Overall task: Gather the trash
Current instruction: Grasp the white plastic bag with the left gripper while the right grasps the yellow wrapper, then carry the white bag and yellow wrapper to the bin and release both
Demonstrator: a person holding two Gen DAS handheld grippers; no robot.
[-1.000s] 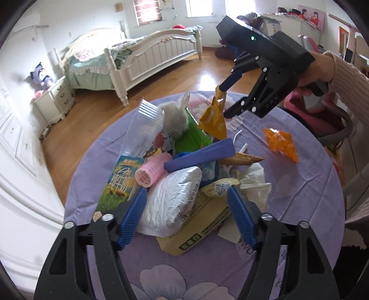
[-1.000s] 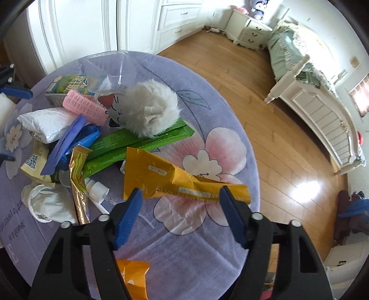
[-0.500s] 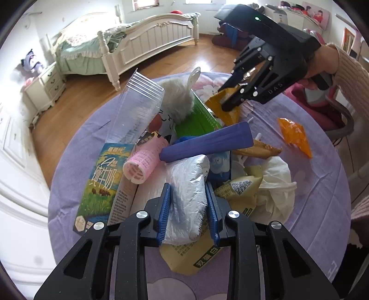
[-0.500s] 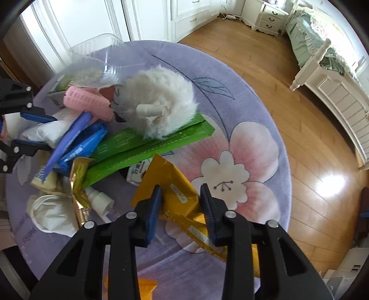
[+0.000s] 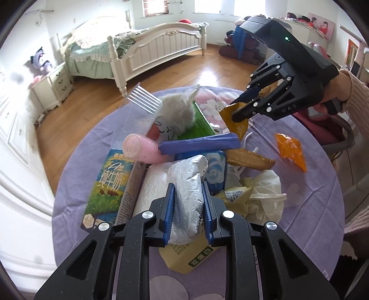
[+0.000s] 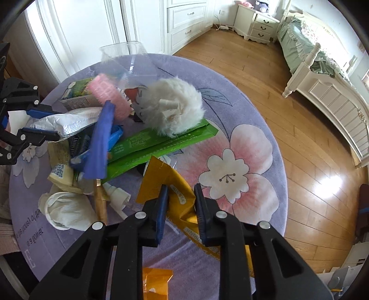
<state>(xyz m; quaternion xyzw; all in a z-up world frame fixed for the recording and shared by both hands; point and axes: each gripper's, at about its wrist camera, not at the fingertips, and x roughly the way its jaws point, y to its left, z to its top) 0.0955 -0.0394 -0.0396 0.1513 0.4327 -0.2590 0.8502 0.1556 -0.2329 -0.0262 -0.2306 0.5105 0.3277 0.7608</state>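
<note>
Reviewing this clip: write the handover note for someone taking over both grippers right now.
Left gripper: fingers closing on the crinkled silver foil pouch, pads already pressing it.
Right gripper: fingers closing on the yellow foil wrapper, pinched near one end.
Rest of the trash sits heaped on the round purple floral tablecloth: green milk carton, pink hair roller, long green wrapper, white fluffy ball.
Done: two pieces gripped. No bin in view.
Left: lift both, then clear the pile.

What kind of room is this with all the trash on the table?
Most likely a bedroom. A white bed with green bedding stands on the wooden floor, a nightstand sits beside it with a plush toy on top, and white drawers line the wall.
</note>
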